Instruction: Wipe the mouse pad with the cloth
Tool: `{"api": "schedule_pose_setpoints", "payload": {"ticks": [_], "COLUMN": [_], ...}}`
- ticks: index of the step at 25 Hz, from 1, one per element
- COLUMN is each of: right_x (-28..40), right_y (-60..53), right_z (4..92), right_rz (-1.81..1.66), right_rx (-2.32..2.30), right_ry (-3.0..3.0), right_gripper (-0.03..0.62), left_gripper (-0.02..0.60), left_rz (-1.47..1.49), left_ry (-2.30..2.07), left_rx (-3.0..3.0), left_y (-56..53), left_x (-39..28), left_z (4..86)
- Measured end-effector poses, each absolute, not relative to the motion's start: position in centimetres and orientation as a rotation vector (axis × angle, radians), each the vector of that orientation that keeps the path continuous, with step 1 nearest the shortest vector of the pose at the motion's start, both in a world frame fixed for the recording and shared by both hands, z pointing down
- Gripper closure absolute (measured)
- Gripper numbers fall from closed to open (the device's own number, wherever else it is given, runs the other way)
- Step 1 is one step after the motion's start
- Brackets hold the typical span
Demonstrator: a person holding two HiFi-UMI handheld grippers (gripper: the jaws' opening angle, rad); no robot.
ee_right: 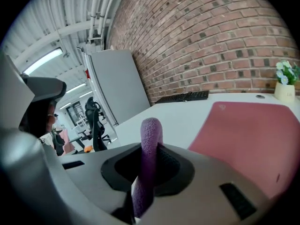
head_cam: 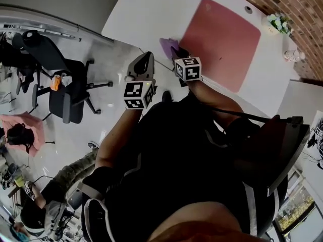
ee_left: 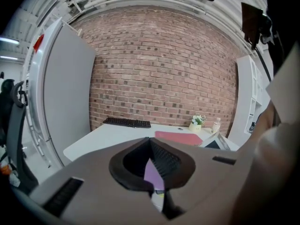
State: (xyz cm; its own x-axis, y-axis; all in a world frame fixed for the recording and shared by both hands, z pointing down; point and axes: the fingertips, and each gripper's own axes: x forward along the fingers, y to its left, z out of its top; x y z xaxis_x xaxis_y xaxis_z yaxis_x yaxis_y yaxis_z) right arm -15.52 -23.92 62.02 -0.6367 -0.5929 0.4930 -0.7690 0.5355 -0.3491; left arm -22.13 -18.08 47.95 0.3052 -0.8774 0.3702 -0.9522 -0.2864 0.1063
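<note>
A pink mouse pad [head_cam: 222,44] lies on the white table [head_cam: 146,14]; it also shows in the right gripper view [ee_right: 243,135] and the left gripper view [ee_left: 180,137]. My right gripper [head_cam: 177,52] is shut on a purple cloth [head_cam: 168,45], held at the table's near edge just left of the pad. In its own view the cloth [ee_right: 151,130] sticks up as a fold between the closed jaws of the right gripper [ee_right: 152,146]. My left gripper [head_cam: 145,64] hovers off the table edge, to the left. Its jaws [ee_left: 150,142] meet at the tip, and a purple sliver of cloth [ee_left: 152,172] shows behind them.
A black keyboard [ee_left: 126,122] lies at the table's far side by the brick wall. A small flower pot [head_cam: 279,23] and a white bottle [ee_left: 215,124] stand beyond the pad. A black office chair [head_cam: 60,79] stands on the floor at left. Another person sits at lower left [head_cam: 35,205].
</note>
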Motion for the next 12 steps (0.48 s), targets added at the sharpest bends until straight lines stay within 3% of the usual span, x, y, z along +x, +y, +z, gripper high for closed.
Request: {"api": "schedule_pose_setpoints", "payload": {"ticks": [12], "right_x": [-10.5], "right_y": [-24.4], "right_z": [64.4], "right_rz": [0.847], "right_rx": [1.283], "right_ry": [-2.344], "right_gripper": [0.534], "left_gripper": [0.578], "left_rz": [0.362], "left_ry": [-1.592], "left_rx": [2.267], "left_y": [-17.7], "left_x": [-20.1], "left_z": [48.9]}}
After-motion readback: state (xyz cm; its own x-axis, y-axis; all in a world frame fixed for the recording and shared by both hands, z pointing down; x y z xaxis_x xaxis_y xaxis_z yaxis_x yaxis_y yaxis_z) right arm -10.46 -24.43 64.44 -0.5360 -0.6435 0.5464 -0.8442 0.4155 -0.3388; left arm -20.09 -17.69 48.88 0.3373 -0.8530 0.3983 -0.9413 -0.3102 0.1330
